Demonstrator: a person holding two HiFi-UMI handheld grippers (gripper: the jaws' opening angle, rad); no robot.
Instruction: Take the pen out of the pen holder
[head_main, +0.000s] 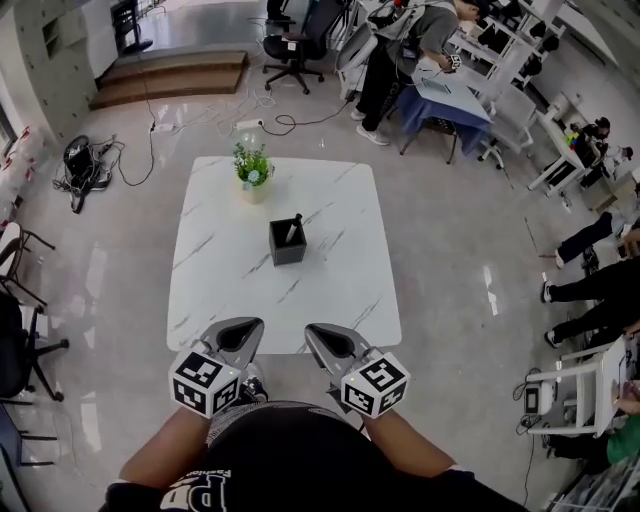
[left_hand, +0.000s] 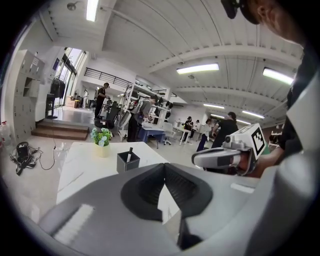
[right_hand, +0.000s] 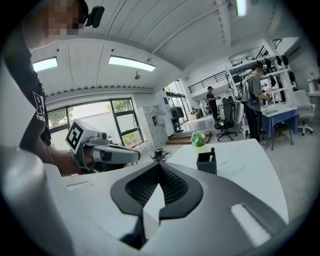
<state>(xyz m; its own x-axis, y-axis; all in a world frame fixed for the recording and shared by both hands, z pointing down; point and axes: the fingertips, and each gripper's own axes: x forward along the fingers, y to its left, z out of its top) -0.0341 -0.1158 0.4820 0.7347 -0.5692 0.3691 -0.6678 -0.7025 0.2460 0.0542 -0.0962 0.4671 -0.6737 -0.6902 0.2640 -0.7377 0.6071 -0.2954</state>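
Observation:
A black square pen holder (head_main: 287, 245) stands near the middle of the white marble table (head_main: 345, 215), with a dark pen (head_main: 293, 230) leaning upright in it. My left gripper (head_main: 250, 325) and right gripper (head_main: 314, 332) hover side by side at the table's near edge, well short of the holder. Both are shut with nothing between the jaws. The left gripper view shows its jaws (left_hand: 164, 166) closed, and beyond them the holder (left_hand: 128, 162) and pen (left_hand: 130, 151). In the right gripper view the jaws (right_hand: 159, 164) are closed too, with the holder (right_hand: 206, 163) far ahead.
A small potted plant (head_main: 252, 172) stands at the table's far edge behind the holder. Cables and a bag (head_main: 82, 165) lie on the floor to the left. Office chairs (head_main: 295, 45) and people at desks (head_main: 430, 60) are further back and to the right.

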